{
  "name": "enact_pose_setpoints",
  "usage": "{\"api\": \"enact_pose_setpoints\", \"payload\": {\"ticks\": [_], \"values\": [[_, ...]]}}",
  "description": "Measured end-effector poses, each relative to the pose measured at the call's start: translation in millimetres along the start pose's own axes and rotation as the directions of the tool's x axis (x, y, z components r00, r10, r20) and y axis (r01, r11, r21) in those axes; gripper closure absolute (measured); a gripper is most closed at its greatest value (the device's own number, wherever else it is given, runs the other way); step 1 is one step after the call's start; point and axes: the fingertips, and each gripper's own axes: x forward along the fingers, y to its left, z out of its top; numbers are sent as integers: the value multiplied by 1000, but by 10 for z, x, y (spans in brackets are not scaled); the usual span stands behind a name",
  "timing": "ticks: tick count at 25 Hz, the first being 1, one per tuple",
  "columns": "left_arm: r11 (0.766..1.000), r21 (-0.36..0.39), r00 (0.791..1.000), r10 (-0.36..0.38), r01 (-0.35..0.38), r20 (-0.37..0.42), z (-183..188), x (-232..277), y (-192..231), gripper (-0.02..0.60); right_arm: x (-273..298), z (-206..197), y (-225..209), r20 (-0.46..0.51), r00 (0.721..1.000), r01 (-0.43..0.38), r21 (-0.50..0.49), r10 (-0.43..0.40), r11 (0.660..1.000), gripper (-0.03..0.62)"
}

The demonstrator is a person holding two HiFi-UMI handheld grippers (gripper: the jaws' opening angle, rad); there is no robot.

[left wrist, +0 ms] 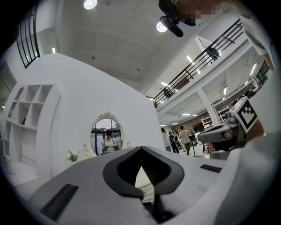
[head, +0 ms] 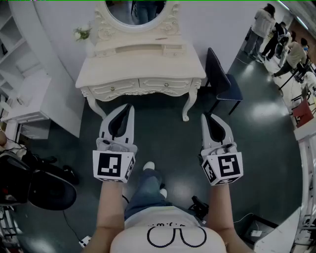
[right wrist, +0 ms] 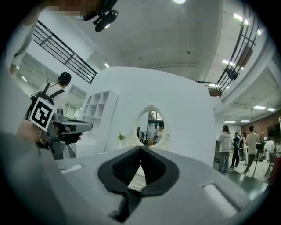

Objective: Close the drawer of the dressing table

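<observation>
The cream dressing table [head: 143,66] stands ahead against the white wall, with an oval mirror [head: 137,11] on top. Two front drawers [head: 165,85] sit under its top. A small upper drawer [head: 174,49] at the right seems to stick out a little. My left gripper [head: 129,106] and right gripper [head: 205,117] hover side by side short of the table, well apart from it. Both are shut with nothing between the jaws. The mirror [left wrist: 106,134] shows above the closed left gripper [left wrist: 141,148] in its own view. The right gripper [right wrist: 141,147] also faces the mirror [right wrist: 150,127].
A dark blue chair [head: 223,81] stands just right of the table. White shelving [head: 27,94] runs along the left, and a black office chair [head: 47,190] is at the lower left. Several people [head: 276,37] stand at the far right. A small flower bunch [head: 82,33] sits on the table's left.
</observation>
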Motion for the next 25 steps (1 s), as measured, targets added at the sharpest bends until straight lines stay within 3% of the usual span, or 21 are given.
{"api": "enact_pose_setpoints", "payload": {"ticks": [10, 25], "values": [[1000, -15, 1000, 12, -12, -6, -176, 569, 344, 584, 617, -56, -209, -6, 1000, 5, -16, -5, 1000, 595], [998, -37, 999, -48, 48, -12, -757, 2330, 1484, 584, 2687, -342, -680, -55, 997, 48, 49, -45, 998, 595]]}}
